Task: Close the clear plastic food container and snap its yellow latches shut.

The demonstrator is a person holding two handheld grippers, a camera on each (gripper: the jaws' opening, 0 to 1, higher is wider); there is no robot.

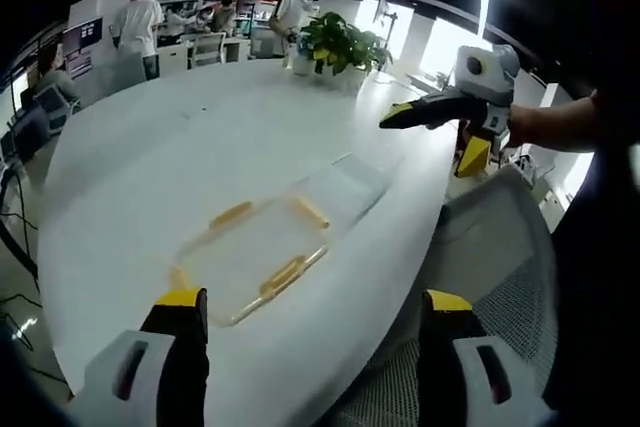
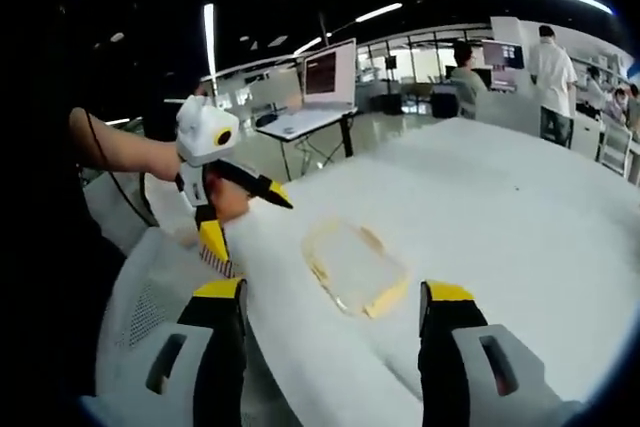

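A clear plastic food container [image 1: 258, 252] with yellow latches lies on the white table [image 1: 140, 167]. Its clear lid [image 1: 345, 182] lies flat beyond it, toward the table's edge. My left gripper [image 1: 312, 309] hovers just short of the container, jaws wide apart with nothing between them. My right gripper [image 1: 400, 115] is held by a hand above the table's edge, well apart from the lid. In the right gripper view the container [image 2: 355, 269] lies just ahead of my open right gripper [image 2: 333, 295]. My left gripper [image 2: 272, 195] comes in from the left, near the container's corner.
A grey mesh chair [image 1: 505, 247] stands tight against the table's near edge. A potted plant [image 1: 340, 45] sits at the table's far end. People stand and sit at desks in the background. A screen on a stand [image 2: 328, 75] is beyond the table.
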